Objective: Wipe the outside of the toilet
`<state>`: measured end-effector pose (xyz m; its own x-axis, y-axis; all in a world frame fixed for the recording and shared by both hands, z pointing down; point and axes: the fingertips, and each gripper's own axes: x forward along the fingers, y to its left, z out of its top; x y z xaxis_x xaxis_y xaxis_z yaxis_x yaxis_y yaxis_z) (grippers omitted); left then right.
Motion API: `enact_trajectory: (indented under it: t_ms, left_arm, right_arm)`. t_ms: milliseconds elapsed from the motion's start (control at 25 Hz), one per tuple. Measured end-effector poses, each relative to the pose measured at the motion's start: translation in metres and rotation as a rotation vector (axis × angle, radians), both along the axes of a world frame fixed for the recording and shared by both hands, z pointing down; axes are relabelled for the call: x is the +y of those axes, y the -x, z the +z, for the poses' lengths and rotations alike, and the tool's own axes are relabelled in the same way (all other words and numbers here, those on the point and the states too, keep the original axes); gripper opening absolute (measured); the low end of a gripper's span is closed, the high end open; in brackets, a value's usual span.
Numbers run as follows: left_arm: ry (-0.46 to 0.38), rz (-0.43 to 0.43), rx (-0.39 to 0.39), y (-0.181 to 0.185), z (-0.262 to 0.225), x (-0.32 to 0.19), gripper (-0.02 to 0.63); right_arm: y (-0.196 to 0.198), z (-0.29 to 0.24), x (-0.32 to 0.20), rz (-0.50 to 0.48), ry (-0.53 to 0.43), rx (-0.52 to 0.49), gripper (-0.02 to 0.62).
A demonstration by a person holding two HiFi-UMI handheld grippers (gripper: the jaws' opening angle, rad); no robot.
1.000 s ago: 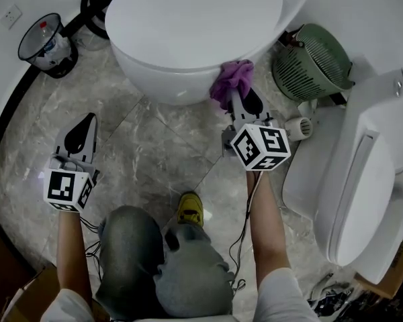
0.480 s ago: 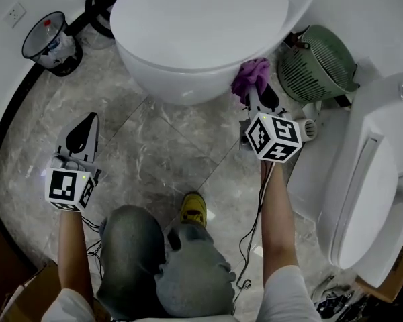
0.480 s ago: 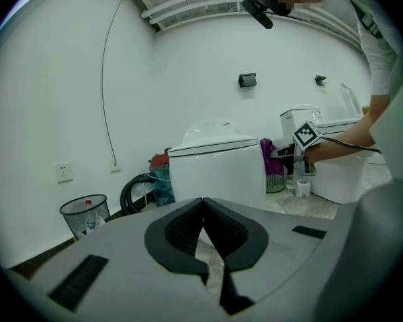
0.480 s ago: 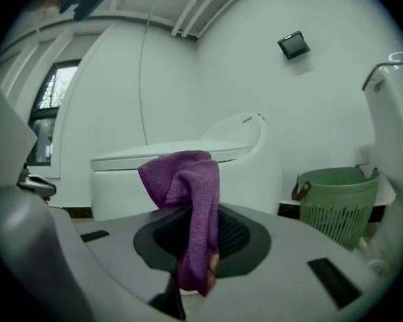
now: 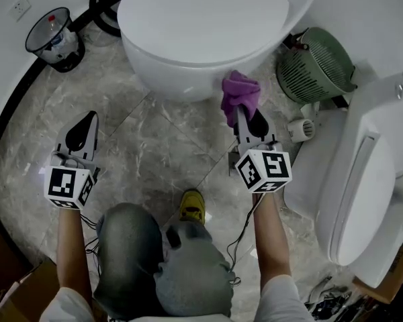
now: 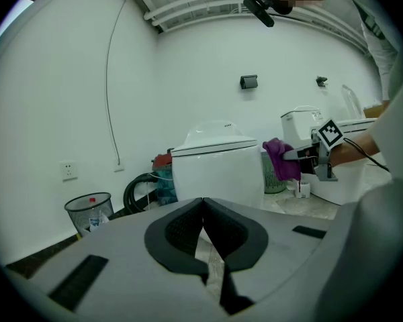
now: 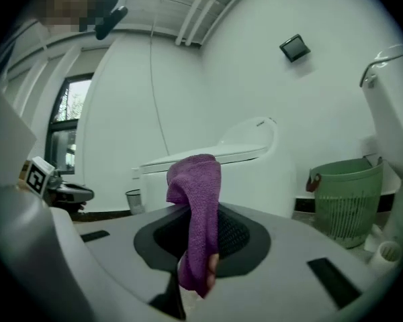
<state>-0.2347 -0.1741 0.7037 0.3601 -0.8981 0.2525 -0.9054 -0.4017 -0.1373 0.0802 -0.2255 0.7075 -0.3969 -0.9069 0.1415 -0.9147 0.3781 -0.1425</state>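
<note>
Looking down, head view: a white ceramic toilet [image 5: 201, 25] with its lid shut stands at the top, on grey marble-patterned floor tiles [image 5: 154, 149]
On the right: the right gripper [image 5: 245, 116] reaches toward the front right side of the bowl, its marker cube toward the person
Task's cloth: a purple terry cloth [image 5: 240, 92] is bunched at the right gripper's tip, against or just beside the bowl's outer wall below the rim; contact cannot be made out
On the left: the left gripper [image 5: 80, 134] hangs low over the floor, well apart from the toilet
Surroundings: a green slatted plastic basket [image 5: 316, 56] sits right of the bowl, a black wire-mesh waste bin [image 5: 50, 39] at the upper left, a second white toilet [image 5: 363, 186] at the right edge, a yellow shoe [image 5: 191, 206] between the arms
Left gripper view: the jaws are pressed together with nothing between them; the toilet stands ahead, the cloth at its right side, the bin by the wall at left
Right gripper view: the jaws pinch the purple cloth, which humps up above the pads and hangs down between them; the toilet stands behind it, the basket to the right
</note>
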Motion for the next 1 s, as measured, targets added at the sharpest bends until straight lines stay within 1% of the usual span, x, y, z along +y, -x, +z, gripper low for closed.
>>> enact_trajectory:
  t_ms: [80, 160, 240, 360, 520, 680, 760, 1000]
  left_arm:
    - [-0.002, 0.001, 0.002, 0.0, 0.0, 0.005, 0.017]
    - [-0.005, 0.003, 0.0, -0.001, -0.001, 0.01, 0.017]
    - [-0.005, 0.001, -0.004, 0.0, -0.002, 0.014, 0.017]
    - [-0.001, -0.012, -0.019, 0.008, -0.003, 0.019, 0.017]
    - [0.016, -0.045, -0.032, 0.026, 0.007, 0.023, 0.017]
    - [0.032, -0.065, -0.038, 0.03, 0.016, 0.023, 0.017]
    - [0.039, -0.061, -0.04, 0.027, 0.02, 0.023, 0.017]
    - [0.036, -0.045, -0.048, 0.023, 0.02, 0.017, 0.017]
  right_arm:
    - [0.036, -0.002, 0.017, -0.105, -0.022, 0.011, 0.078]
    - [0.07, 0.001, 0.029, -0.193, -0.037, 0.042, 0.078]
    - [0.097, 0.007, 0.034, -0.25, -0.029, 0.05, 0.078]
    - [0.125, 0.016, 0.033, -0.289, -0.021, 0.028, 0.078]
    - [0.138, 0.037, 0.014, -0.279, 0.013, -0.016, 0.078]
    - [0.141, 0.057, -0.013, -0.255, 0.047, 0.031, 0.078]
    - [0.138, 0.06, -0.019, -0.241, 0.051, 0.033, 0.078]
    - [0.118, 0.059, -0.02, -0.194, 0.035, -0.008, 0.08]
